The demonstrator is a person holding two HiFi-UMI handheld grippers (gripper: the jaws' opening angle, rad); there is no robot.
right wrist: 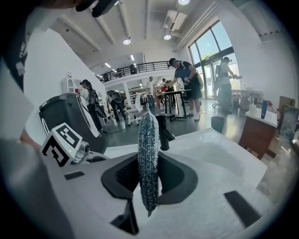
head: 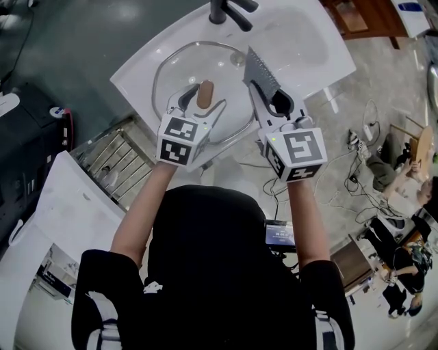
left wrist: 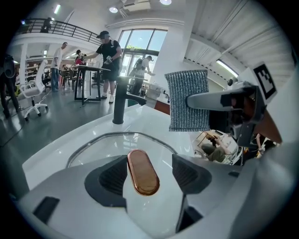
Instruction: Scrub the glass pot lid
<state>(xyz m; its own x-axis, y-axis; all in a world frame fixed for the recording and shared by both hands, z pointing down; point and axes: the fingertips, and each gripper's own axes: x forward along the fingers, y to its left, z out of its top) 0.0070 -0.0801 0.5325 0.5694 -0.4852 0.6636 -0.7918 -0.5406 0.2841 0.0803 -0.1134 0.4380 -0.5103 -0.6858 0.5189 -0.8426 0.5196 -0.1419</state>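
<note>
glass lid (head: 171, 75) flat in sink (head: 301, 48), scouring pad (head: 261, 71) at its right rim

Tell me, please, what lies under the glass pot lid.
Through the glass pot lid only white sink shows; the left gripper covers its near part, hiding what lies beneath.

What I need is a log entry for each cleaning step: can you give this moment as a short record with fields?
Place: white sink with black faucet
Lid: glass pot lid lying in the basin, brown handle facing up
Left gripper: fingers apart on either side of the handle, not clamped
Right gripper: shut on the grey scouring pad
Pad touching lid: cannot tell
</note>
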